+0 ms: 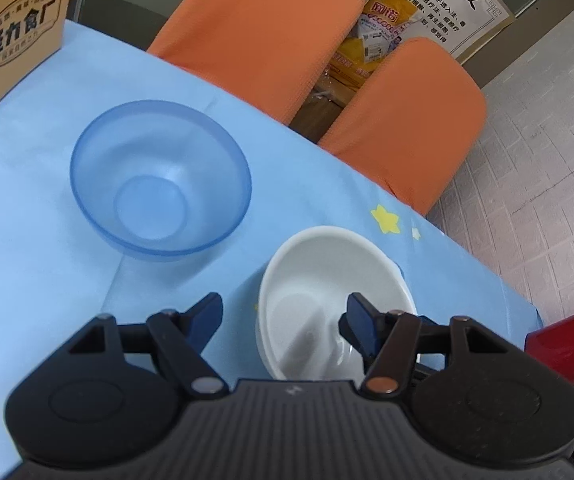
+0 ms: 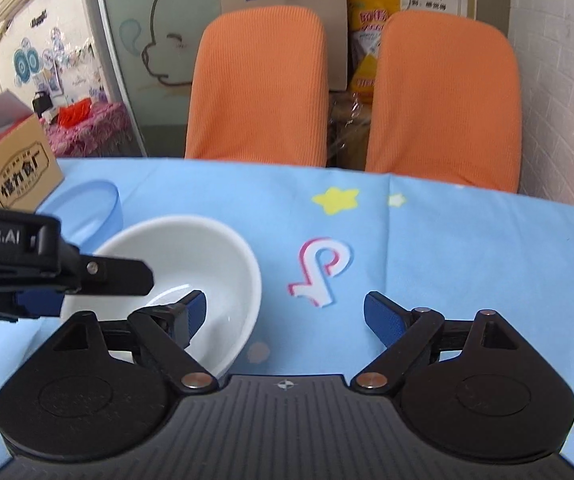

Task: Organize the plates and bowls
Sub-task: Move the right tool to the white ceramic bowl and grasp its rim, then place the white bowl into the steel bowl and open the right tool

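Fingers [image 1: 361, 322] of the left gripper [image 1: 285, 316] stand spread apart and grasp nothing, straddling the near rim of the white bowl [image 1: 327, 280] on the blue tabletop [image 1: 27, 240]; a translucent blue bowl [image 1: 161, 178] sits apart at 10 o'clock. From the right wrist, the right gripper [image 2: 285, 312] is likewise released, its left finger over the white bowl [image 2: 191, 252] at 9 o'clock, with the left gripper [image 2: 47, 268] reaching over that bowl.
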A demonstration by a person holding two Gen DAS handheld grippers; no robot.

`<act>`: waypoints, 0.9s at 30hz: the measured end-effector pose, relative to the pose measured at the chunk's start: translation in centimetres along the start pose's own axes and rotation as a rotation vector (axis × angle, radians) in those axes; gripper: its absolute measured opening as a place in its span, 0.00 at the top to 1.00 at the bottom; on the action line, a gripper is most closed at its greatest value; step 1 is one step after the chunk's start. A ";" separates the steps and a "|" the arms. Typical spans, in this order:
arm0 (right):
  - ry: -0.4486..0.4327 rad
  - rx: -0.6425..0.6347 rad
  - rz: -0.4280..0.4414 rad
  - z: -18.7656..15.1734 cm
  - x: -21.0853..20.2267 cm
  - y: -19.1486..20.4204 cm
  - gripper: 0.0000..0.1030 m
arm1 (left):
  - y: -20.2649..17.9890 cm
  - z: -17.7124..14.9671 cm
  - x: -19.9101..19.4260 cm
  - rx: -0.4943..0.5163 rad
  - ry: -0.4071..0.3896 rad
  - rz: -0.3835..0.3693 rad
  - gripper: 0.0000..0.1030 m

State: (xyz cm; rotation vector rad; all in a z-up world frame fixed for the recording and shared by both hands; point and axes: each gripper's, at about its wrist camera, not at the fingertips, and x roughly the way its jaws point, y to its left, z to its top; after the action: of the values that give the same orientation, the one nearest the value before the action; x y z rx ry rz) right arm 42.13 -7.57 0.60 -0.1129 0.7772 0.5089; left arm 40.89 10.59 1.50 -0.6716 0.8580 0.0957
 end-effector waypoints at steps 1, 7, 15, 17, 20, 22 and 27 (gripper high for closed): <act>0.002 -0.004 0.008 -0.1 0.2 0.2 0.00 | -0.2 0.1 0.3 0.003 0.003 0.004 0.40; -0.031 -0.014 0.010 0.0 -0.1 0.3 0.25 | -0.7 0.0 0.9 0.052 0.005 0.012 0.57; -0.030 -0.102 0.064 0.5 -1.3 2.6 0.54 | -1.9 -0.9 -1.7 0.146 -0.026 0.032 0.70; -0.060 -0.119 0.068 0.7 -2.7 3.1 0.54 | -1.7 -0.8 -3.3 0.136 -0.030 0.009 0.70; -0.095 -0.122 0.072 0.5 -5.0 4.0 0.53 | -2.1 -1.4 -6.0 0.178 -0.041 0.004 0.70; -0.115 -0.135 0.060 0.1 -6.9 4.9 0.50 | -2.5 -2.4 -8.0 0.204 -0.053 -0.006 0.70; -0.125 -0.189 -0.023 -2.6 -11.5 6.7 0.42 | -3.0 -6.2 -11.2 0.226 -0.032 -0.075 0.70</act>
State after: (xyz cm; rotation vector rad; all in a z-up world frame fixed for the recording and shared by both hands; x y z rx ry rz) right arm 30.36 -7.00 7.37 -0.2626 0.6038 0.5617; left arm 30.31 6.62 8.29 -0.4880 0.7978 -0.0570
